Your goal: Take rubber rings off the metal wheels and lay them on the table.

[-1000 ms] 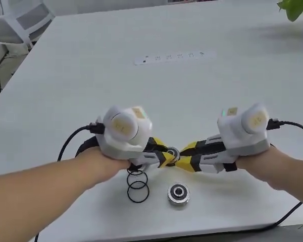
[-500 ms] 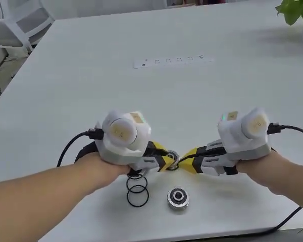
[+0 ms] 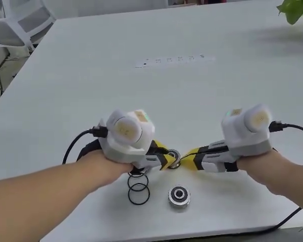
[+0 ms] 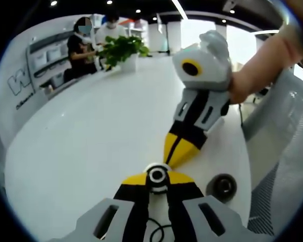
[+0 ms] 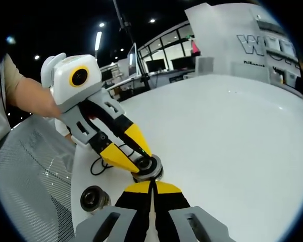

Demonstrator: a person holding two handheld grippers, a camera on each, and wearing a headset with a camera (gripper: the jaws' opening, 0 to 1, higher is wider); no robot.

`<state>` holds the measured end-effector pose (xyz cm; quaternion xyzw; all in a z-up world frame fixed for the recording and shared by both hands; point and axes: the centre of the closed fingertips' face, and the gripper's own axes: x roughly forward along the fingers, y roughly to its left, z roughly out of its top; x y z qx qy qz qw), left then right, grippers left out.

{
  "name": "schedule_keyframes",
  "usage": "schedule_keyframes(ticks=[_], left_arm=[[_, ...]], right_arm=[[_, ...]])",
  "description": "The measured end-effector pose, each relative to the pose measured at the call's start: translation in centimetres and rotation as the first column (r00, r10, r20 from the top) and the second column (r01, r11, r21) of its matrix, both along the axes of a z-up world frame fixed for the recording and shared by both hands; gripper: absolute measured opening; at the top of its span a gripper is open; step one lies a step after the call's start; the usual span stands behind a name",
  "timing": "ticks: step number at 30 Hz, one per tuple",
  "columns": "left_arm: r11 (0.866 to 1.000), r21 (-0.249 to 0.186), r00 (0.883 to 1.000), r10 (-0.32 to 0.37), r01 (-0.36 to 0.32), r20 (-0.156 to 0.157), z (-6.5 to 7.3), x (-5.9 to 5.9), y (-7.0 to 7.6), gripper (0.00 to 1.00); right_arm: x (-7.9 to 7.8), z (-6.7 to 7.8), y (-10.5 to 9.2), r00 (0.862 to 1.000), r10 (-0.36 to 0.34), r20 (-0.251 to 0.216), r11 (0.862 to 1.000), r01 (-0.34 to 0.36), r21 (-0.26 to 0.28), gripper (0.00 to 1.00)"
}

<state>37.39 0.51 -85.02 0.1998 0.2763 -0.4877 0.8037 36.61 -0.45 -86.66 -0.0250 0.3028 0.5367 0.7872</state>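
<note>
One metal wheel, the held wheel (image 3: pixel 173 157), is clamped between the yellow tips of my left gripper (image 3: pixel 167 159). The jaws are closed onto it from either side, with only the wheel's width between them. My right gripper (image 3: pixel 186 157) comes in from the other side. Its jaws are pressed flat together with no gap showing, and the tips lie right against the held wheel. I cannot tell whether a ring is pinched between them.

The other one, the loose wheel (image 3: pixel 179 195), lies flat on the white table (image 3: pixel 141 101). It is free of both grippers. The held wheel and both sets of tips sit just beyond the loose wheel, with my left gripper reaching in from its left and my right from its right.

Left of the loose wheel, near but not touching it, thin black rubber rings (image 3: pixel 138 193) lie on the table. Two of them touch each other, one beyond the other, and the farther one runs under my left hand (image 3: pixel 108 169).

A row of sockets (image 3: pixel 174 60) is set into the tabletop well beyond the loose wheel. Far beyond it to the right, green plant leaves (image 3: pixel 295 10) show at the table's corner. Far beyond it to the left stands a white chair (image 3: pixel 20 22). A black cable (image 3: pixel 73 146) trails from my left gripper, away to the left of the loose wheel.
</note>
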Motion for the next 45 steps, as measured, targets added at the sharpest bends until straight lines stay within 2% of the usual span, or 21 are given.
schedule_keyframes(ticks=[1,4,8,12,15,16,17,18,21,39,45], left_arm=[[1.0,0.001,1.0,0.002,-0.002,-0.003,0.0,0.0,0.0,0.12],[1.0,0.011,1.0,-0.001,0.001,-0.002,0.0,0.0,0.0,0.12],[1.0,0.01,1.0,0.002,-0.002,-0.002,0.0,0.0,0.0,0.12],[1.0,0.011,1.0,0.004,-0.004,-0.001,0.0,0.0,0.0,0.12],[1.0,0.012,1.0,0.003,-0.003,0.0,0.0,0.0,0.0,0.12],[1.0,0.013,1.0,0.002,-0.002,0.001,0.0,0.0,0.0,0.12],[1.0,0.014,1.0,0.001,-0.001,0.001,0.0,-0.1,0.0,0.12],[1.0,0.015,1.0,0.0,0.0,0.003,0.0,-0.1,0.0,0.12],[1.0,0.016,1.0,-0.001,0.001,0.002,0.0,-0.1,0.0,0.12],[1.0,0.025,1.0,0.007,-0.007,0.001,0.0,0.0,-0.1,0.11],[1.0,0.029,1.0,0.004,-0.004,0.002,0.0,0.0,-0.1,0.11]], right_arm=[[0.0,0.0,0.0,1.0,-0.002,-0.003,1.0,0.002,0.003,0.0],[0.0,0.1,-0.2,0.998,-0.04,-0.055,0.999,0.042,0.034,0.0],[0.2,0.3,-0.3,0.996,-0.056,-0.065,0.997,0.059,0.05,0.0],[0.3,0.4,-0.4,0.993,-0.076,-0.094,0.994,0.083,0.071,0.0],[0.4,0.6,-0.5,0.988,-0.096,-0.122,0.99,0.108,0.094,0.0],[0.9,0.9,-0.6,0.986,-0.121,-0.119,0.985,0.134,0.11,0.0],[0.8,1.3,-0.5,0.98,-0.123,-0.153,0.979,0.146,0.143,0.0],[0.9,1.4,-0.6,0.979,-0.13,-0.159,0.977,0.153,0.146,0.0],[0.5,1.5,-0.3,0.982,-0.121,-0.146,0.981,0.141,0.134,0.0],[0.6,1.9,-0.1,0.963,-0.168,-0.211,0.964,0.205,0.169,0.0],[0.6,2.0,-0.1,0.963,-0.163,-0.216,0.964,0.202,0.172,0.0]])
